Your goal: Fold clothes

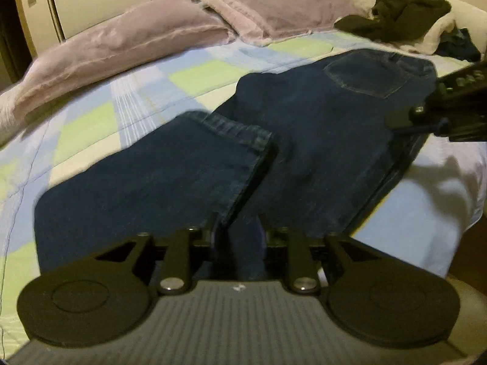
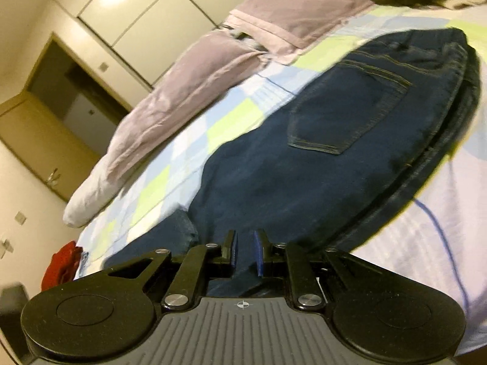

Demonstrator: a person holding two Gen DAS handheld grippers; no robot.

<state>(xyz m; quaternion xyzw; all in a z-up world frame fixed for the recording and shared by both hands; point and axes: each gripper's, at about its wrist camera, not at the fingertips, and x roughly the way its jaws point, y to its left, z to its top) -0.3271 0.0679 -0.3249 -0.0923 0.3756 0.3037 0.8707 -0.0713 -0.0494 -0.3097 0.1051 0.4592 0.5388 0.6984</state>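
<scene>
- My L claw (image 1: 240, 234): jaws standing part-open, denim lying loose btwn, not looking pinched.
- My R claw (image 2: 246, 252): pads clamping a fold of the jeans (image 2: 274, 182).
- Jeans lying on the bed (image 1: 91, 127), long axis running fwd from both claws twd the back pocket (image 2: 344, 112); R claw sitting nearer it.

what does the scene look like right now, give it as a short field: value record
setting: bed with a checked blue, green and white cover
main garment: dark blue jeans, lying on the cover, back pocket up
fold state: leg end laid back over the jeans
pillows: two mauve pillows behind the jeans
other clothes: dark pile at the far corner; red item at the bed's edge
left gripper: jaws apart, denim between them, grip unclear
right gripper: narrow gap, blue pads, over denim, grip unclear
</scene>
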